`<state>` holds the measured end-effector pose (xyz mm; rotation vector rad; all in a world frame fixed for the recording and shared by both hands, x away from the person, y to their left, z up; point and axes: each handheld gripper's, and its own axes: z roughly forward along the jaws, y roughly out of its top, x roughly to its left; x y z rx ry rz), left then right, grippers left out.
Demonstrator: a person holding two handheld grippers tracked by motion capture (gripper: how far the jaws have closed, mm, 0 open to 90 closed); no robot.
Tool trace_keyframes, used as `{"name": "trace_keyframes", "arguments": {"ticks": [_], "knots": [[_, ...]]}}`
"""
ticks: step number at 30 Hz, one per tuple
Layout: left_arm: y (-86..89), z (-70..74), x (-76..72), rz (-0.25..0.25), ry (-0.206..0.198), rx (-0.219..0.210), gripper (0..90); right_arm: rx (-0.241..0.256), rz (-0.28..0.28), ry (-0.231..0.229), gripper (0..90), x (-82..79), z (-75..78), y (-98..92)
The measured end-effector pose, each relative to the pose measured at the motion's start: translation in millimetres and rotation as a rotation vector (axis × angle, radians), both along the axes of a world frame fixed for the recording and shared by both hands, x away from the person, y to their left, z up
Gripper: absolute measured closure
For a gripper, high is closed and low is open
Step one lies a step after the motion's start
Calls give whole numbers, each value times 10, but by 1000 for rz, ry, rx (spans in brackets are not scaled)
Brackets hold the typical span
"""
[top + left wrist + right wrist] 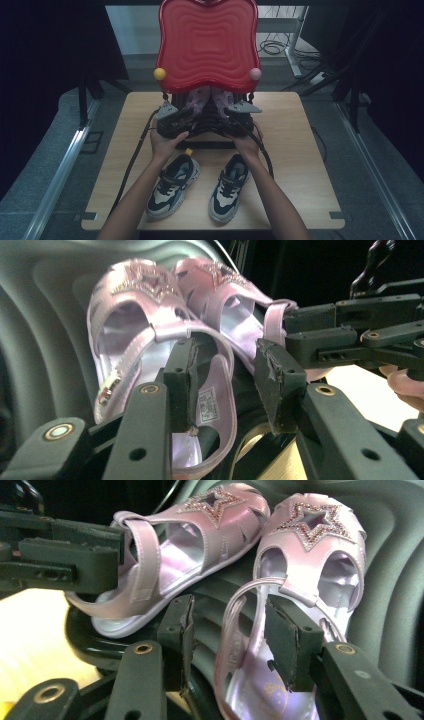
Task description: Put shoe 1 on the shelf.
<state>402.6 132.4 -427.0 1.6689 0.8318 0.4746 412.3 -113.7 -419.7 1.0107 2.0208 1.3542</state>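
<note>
A pair of pink sandals with glittery stars lies on a dark ribbed stand under a raised red lid. In the high view the left sandal (196,100) and right sandal (223,99) peek out below the lid. My left gripper (225,377) is open, its jaws on either side of the left sandal's (130,315) heel strap. My right gripper (232,632) is open too, its jaws straddling the right sandal's (320,535) heel strap. Both grippers, left (184,118) and right (229,114), are held side by side at the stand's front.
The wavy red lid (207,42) stands upright at the back, with a yellow ball (159,74) and a pink ball (255,74) at its lower corners. Two grey and navy sneakers (172,185) (229,187) sit on the wooden table (295,165) between the forearms.
</note>
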Motion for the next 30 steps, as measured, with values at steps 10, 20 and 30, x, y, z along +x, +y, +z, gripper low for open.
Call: {"name": "trace_keyframes", "arguments": {"ticks": [10,20,30], "knots": [[117,84,-203,7,27,-9,603,71,33,47,504,-144,34,-111],[134,158,-481,-39,43,-9,586,173,36,45,491,-410,20,-348],[177,121,-680,-52,97,-1,563,204,78,71,489,-627,-59,-454]]}}
